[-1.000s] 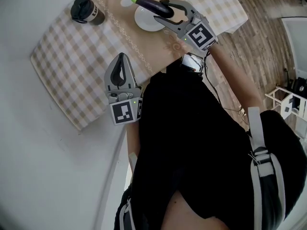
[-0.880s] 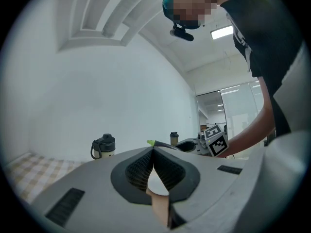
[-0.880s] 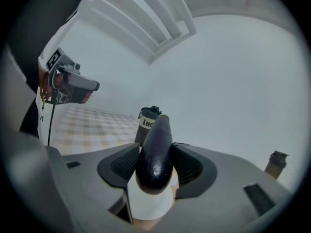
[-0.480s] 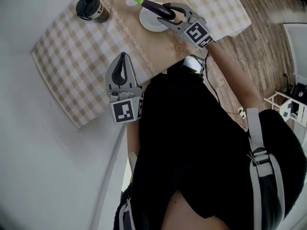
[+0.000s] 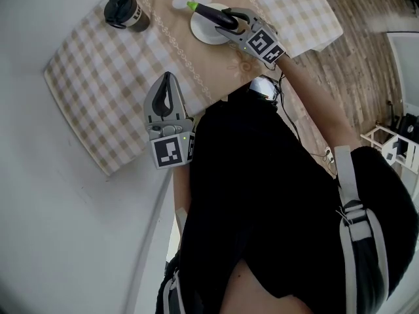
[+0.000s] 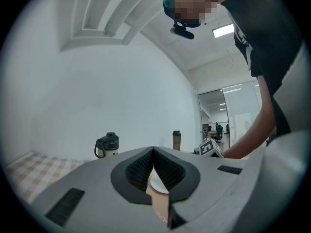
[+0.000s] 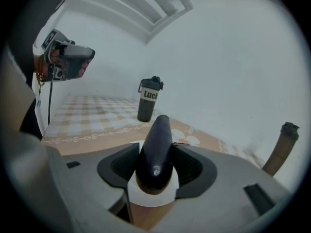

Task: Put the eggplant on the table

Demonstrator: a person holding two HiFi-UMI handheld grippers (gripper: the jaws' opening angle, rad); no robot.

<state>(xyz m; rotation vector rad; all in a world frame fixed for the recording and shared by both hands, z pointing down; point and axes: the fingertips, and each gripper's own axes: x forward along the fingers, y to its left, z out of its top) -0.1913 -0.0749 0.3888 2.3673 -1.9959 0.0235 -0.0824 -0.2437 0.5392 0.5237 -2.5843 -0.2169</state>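
Right gripper view: right gripper clamps the eggplant near a bottle labelled "Luc", partly cut off.

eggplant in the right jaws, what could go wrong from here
The dark purple eggplant hangs over the small white plate, so released here it may land on the rim and roll off. The right gripper holds it by one end, so the long free end could sag or twist out.
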